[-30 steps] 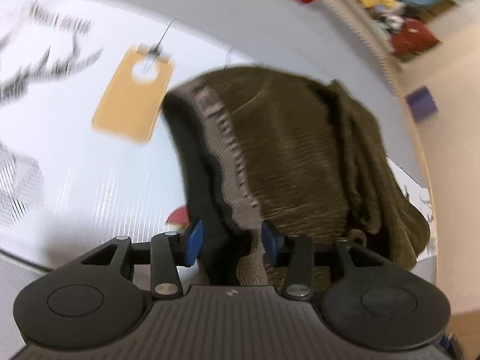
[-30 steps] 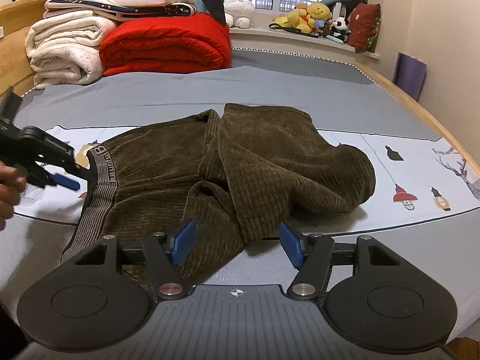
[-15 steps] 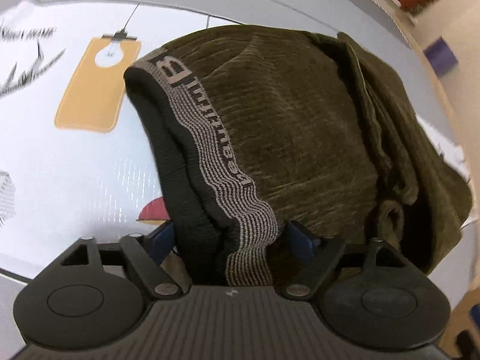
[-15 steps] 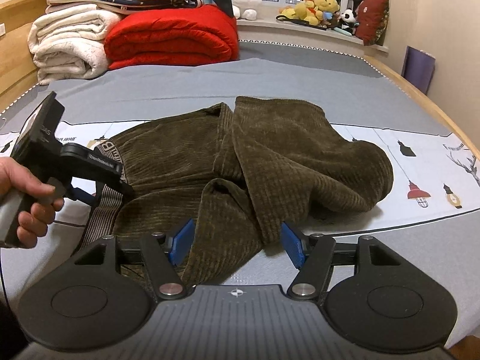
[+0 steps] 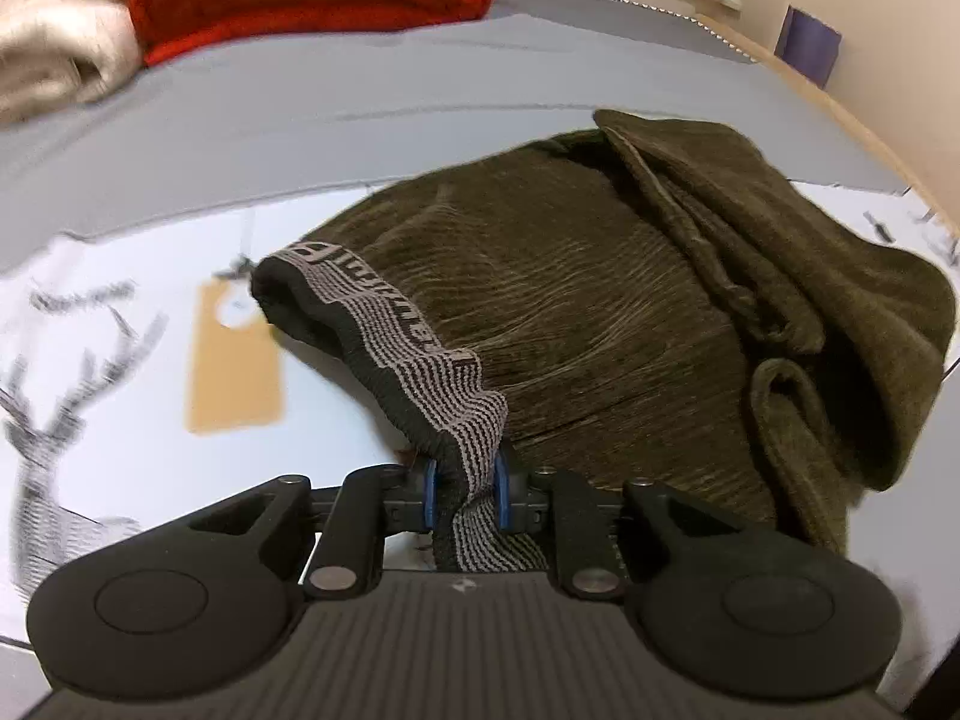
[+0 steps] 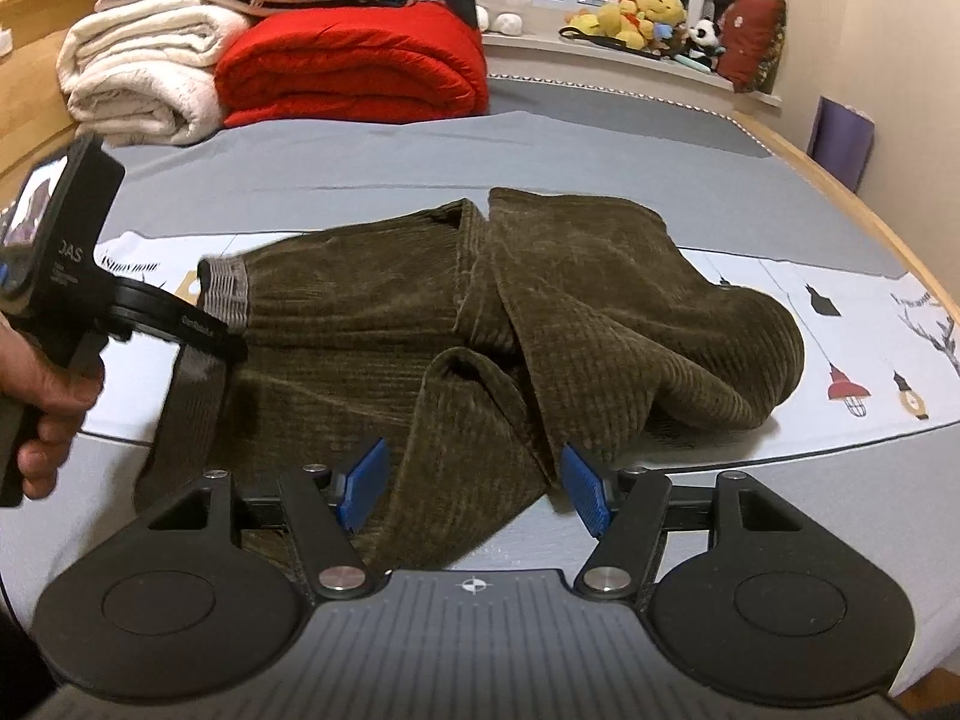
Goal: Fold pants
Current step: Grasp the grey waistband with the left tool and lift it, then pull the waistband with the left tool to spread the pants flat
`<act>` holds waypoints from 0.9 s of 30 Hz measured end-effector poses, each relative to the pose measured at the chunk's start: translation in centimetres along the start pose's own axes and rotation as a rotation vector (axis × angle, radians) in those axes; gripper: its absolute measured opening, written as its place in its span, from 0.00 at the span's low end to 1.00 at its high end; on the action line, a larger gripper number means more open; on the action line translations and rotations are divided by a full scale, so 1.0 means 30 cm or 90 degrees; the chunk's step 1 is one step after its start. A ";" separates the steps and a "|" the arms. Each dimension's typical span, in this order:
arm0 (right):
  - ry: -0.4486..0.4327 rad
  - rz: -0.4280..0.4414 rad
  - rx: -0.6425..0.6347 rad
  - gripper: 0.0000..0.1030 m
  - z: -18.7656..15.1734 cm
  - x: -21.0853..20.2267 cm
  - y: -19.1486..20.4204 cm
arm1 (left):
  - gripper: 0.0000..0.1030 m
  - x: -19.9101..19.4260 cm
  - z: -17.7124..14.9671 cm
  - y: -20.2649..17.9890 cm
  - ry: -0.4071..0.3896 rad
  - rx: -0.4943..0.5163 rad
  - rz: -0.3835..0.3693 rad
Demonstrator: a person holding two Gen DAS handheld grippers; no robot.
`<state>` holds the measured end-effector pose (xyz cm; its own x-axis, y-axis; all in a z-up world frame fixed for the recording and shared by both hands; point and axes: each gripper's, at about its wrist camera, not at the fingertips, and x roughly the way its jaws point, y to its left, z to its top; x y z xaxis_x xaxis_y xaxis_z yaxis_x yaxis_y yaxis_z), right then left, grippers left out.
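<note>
Olive corduroy pants [image 6: 456, 312] lie crumpled on bed [image 6: 540, 144], legs bunched, unfolded. Left gripper [image 5: 462, 492] jaws closing, clenched on striped waistband [image 5: 414, 354]. Right gripper [image 6: 474, 486] jaws released, straddling leg fabric. Folding barely begun.

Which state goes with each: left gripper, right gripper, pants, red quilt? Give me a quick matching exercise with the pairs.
Column one:
1. left gripper
2. right gripper
3. pants
4. red quilt

Column two:
A. crumpled on the bed sheet
B. jaws closing on the striped waistband
C. folded by the white blankets
D. jaws apart, a pant leg between them

Pairs: 1-B, 2-D, 3-A, 4-C
</note>
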<state>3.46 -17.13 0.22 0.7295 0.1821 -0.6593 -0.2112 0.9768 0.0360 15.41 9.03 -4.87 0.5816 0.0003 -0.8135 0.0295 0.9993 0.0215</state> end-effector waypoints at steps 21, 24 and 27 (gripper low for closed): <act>-0.029 -0.002 -0.006 0.64 0.006 -0.021 0.006 | 0.46 -0.203 -0.034 0.367 -0.052 -0.149 0.292; -0.043 0.001 -0.003 0.64 0.016 -0.025 0.015 | 0.49 -0.215 -0.027 0.362 -0.054 -0.179 0.270; -0.055 0.003 0.003 0.64 0.030 -0.024 0.028 | 0.50 -0.231 -0.023 0.357 -0.065 -0.190 0.274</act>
<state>3.34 -16.33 1.41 0.7816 0.1960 -0.5921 -0.2126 0.9762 0.0425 11.14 19.75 0.62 0.5667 0.4238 -0.7066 -0.4530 0.8766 0.1624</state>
